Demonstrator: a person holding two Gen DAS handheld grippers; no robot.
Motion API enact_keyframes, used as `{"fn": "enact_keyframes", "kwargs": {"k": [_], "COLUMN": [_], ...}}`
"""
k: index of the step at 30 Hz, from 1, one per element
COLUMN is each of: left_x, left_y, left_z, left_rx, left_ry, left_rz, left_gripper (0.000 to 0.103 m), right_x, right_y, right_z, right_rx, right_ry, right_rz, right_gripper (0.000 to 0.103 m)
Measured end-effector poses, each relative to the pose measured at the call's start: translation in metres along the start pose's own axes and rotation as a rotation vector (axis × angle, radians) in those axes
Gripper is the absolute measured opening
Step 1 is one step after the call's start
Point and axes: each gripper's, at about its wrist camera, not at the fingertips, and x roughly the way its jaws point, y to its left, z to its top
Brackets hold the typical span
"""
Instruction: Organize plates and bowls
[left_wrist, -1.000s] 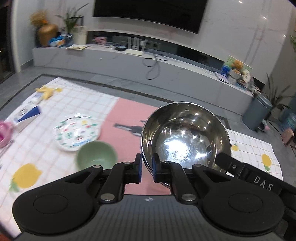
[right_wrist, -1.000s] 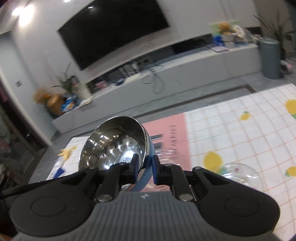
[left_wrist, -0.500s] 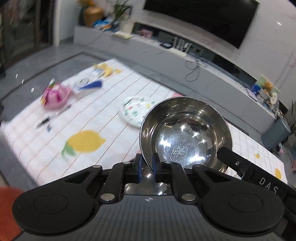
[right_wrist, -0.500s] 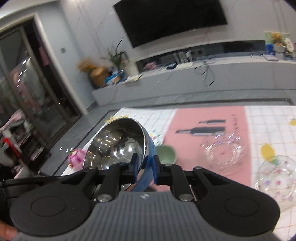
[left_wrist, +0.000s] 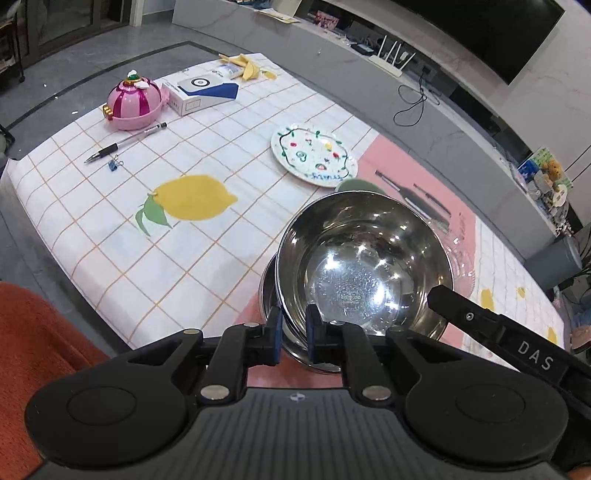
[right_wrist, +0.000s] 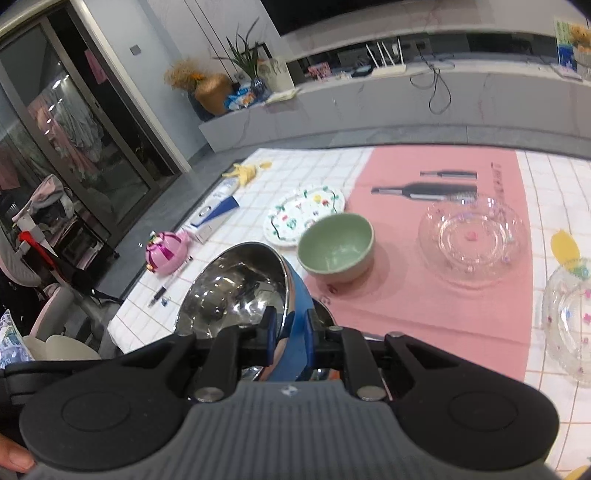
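Both my left hand-held gripper (left_wrist: 291, 334) and right hand-held gripper (right_wrist: 288, 334) are clamped on the steel bowl's (left_wrist: 364, 266) rim, just above a second steel bowl (left_wrist: 269, 291) on the worktop (left_wrist: 184, 229). Risk: thin, slick rim may slip if tilted, clattering down off-centre.

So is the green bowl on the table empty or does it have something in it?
Empty. In the right wrist view the green bowl shows a bare inside.

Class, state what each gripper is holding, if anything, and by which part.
Both the left gripper and right gripper pinch the rim of one steel bowl, at different points of it.
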Motion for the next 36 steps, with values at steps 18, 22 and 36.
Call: {"fn": "enact_keyframes", "kwargs": {"k": [18, 22, 36], "left_x": [0.020, 0.020, 0.019], "left_y": [-0.001, -0.001, -0.005], "left_z": [-0.005, -0.004, -0.006], "left_rx": [0.001, 0.000, 0.052], "left_ry": [0.032, 0.023, 0.006], "left_rz": [0.063, 0.069, 0.082], "left_gripper": [0.014, 0.014, 0.015], "right_x": [0.029, 0.032, 0.041], "right_y": [-0.011, -0.010, -0.010], "right_z": [-0.005, -0.007, -0.009], "right_rx": [-0.025, -0.036, -0.036], "right_ry": [0.094, 0.102, 0.131], "right_rz": [-0.034, -0.045, -0.053], "right_gripper": [0.011, 0.011, 0.016]}}
